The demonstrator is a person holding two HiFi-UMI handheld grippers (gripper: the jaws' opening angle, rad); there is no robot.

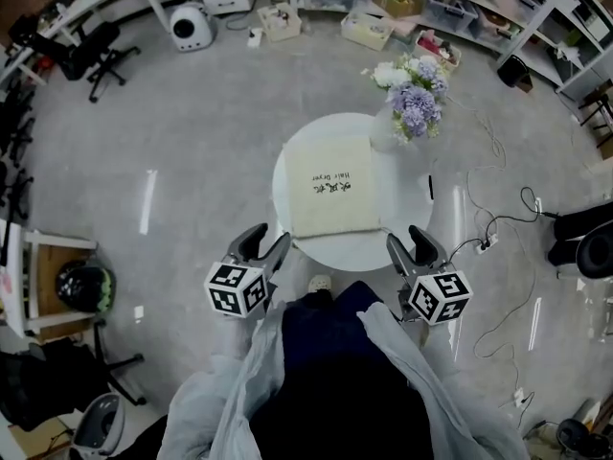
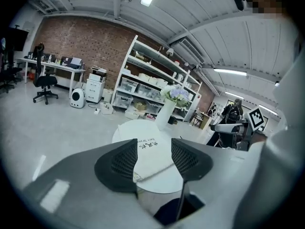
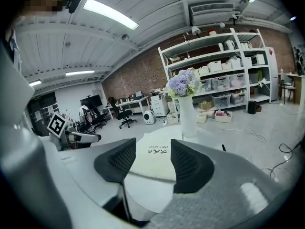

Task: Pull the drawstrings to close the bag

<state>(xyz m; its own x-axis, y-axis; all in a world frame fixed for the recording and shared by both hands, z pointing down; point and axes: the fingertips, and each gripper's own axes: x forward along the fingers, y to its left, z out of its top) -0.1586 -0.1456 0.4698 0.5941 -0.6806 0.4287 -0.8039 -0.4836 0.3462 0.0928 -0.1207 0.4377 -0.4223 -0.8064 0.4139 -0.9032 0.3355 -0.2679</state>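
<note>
Lying flat on the round white table (image 1: 407, 214), the cream bag (image 1: 330, 190) shows its printed side up, with its near edge just beyond both grippers. The left gripper (image 1: 268, 241) hovers near the bag's near-left corner and the right gripper (image 1: 405, 238) near its near-right corner — each with jaws apart, gripping nothing. A vase of flowers (image 1: 412, 108) stands at the table's far right.

Pale grey sleeves (image 1: 215, 401), dark navy garment (image 1: 335, 372), black-and-white marker cubes (image 1: 237, 289)
</note>
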